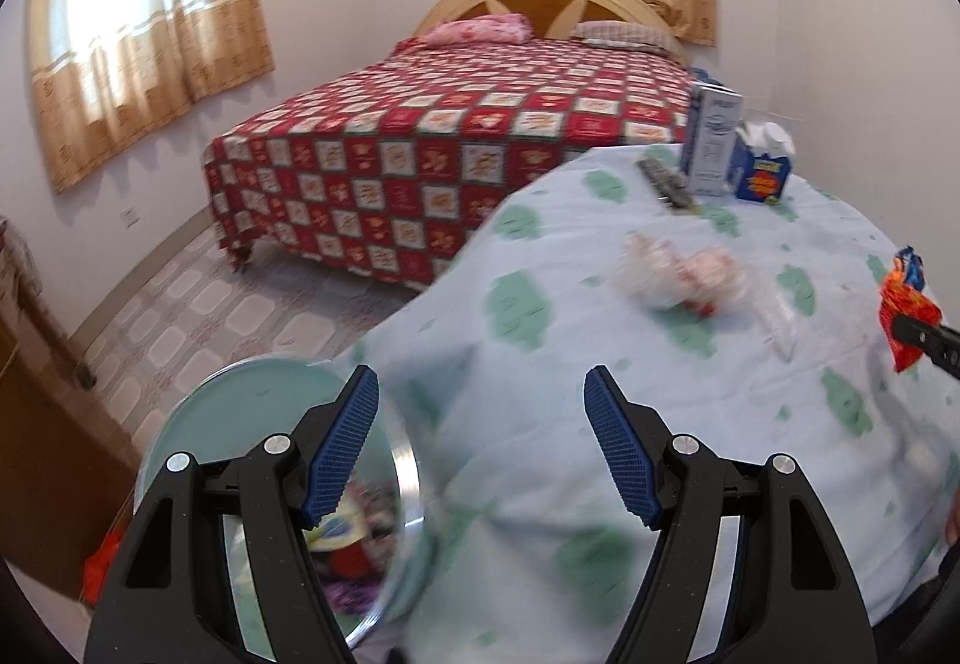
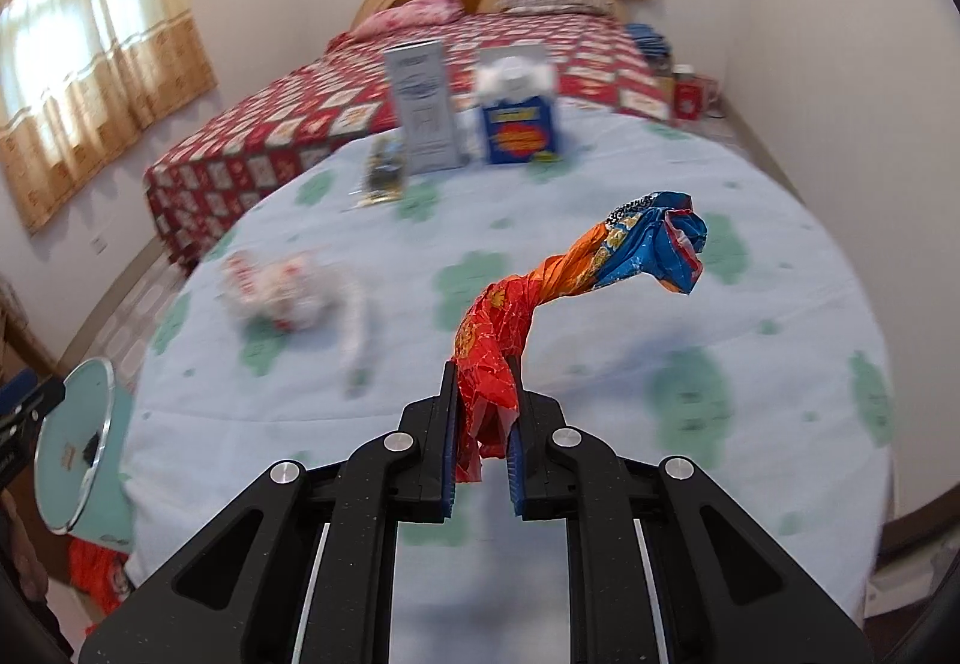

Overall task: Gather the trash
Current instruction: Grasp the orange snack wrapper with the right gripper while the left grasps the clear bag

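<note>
My right gripper (image 2: 483,400) is shut on a twisted orange, red and blue snack wrapper (image 2: 576,268) and holds it above the round table; the wrapper (image 1: 906,298) also shows at the right edge of the left wrist view. My left gripper (image 1: 480,406) is open and empty at the table's left edge, beside a pale green bin with a raised lid (image 1: 240,424). The bin (image 2: 78,448) shows at the left in the right wrist view, with trash inside. A crumpled white and red wrapper (image 1: 678,274) (image 2: 282,286) lies on the table.
The table has a light blue cloth with green patches (image 2: 690,412). At its far side stand a grey carton (image 2: 423,105), a blue tissue box (image 2: 519,123) and a remote (image 1: 663,181). A bed with a red checked cover (image 1: 450,135) stands behind. A wooden cabinet (image 1: 36,424) is at left.
</note>
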The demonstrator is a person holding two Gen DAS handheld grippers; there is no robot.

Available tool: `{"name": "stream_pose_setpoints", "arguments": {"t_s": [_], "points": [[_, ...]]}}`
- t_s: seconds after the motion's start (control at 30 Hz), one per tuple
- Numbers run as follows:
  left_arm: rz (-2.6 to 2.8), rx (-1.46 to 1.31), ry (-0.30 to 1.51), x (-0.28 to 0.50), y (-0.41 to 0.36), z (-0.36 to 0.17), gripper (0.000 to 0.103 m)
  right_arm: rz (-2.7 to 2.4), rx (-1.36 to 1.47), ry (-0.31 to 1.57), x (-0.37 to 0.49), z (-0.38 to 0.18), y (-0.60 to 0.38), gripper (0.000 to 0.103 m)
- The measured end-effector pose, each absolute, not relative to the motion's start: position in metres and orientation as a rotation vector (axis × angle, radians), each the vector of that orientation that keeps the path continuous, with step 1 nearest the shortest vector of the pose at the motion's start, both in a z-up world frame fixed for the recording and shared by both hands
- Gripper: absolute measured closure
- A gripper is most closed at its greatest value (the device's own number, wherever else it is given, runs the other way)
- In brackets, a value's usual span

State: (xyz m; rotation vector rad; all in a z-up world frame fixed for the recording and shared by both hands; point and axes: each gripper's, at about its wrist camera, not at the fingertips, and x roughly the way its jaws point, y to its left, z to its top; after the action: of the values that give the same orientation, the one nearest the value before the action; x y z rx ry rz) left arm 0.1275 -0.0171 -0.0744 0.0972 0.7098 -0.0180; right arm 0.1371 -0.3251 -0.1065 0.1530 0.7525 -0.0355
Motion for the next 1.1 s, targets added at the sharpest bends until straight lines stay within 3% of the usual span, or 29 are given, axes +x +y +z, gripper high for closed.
{"name": "stream_pose_setpoints", "arguments": {"t_s": [0.23, 0.47, 0.53, 0.63, 0.67, 0.77, 1.1], "points": [[-0.064, 0.146, 0.733, 0.183, -0.076, -0.081, 0.033, -0.020, 0.148, 0.772, 0.144, -0.116, -0.344, 0.089], [-0.088, 0.169, 0.798, 0.232, -0.106, -0.100, 0.044, 0.019, 0.144, 0.767, 0.149, -0.119, -0.343, 0.089], [-0.095, 0.152, 0.833, 0.246, -0.108, -0.109, 0.050, 0.026, 0.141, 0.766, 0.149, -0.119, -0.341, 0.088], [-0.123, 0.135, 0.864, 0.253, -0.113, -0.117, 0.071, 0.042, 0.132, 0.766, 0.149, -0.119, -0.337, 0.088], [-0.143, 0.130, 0.876, 0.254, -0.114, -0.120, 0.089, 0.049, 0.129, 0.767, 0.150, -0.120, -0.335, 0.088], [-0.162, 0.147, 0.878, 0.250, -0.120, -0.121, 0.095, 0.061, 0.124, 0.770, 0.150, -0.121, -0.332, 0.088], [-0.130, 0.131, 0.797, 0.204, -0.085, -0.082, 0.096, 0.095, 0.106, 0.734, 0.138, -0.112, -0.312, 0.088]]}}
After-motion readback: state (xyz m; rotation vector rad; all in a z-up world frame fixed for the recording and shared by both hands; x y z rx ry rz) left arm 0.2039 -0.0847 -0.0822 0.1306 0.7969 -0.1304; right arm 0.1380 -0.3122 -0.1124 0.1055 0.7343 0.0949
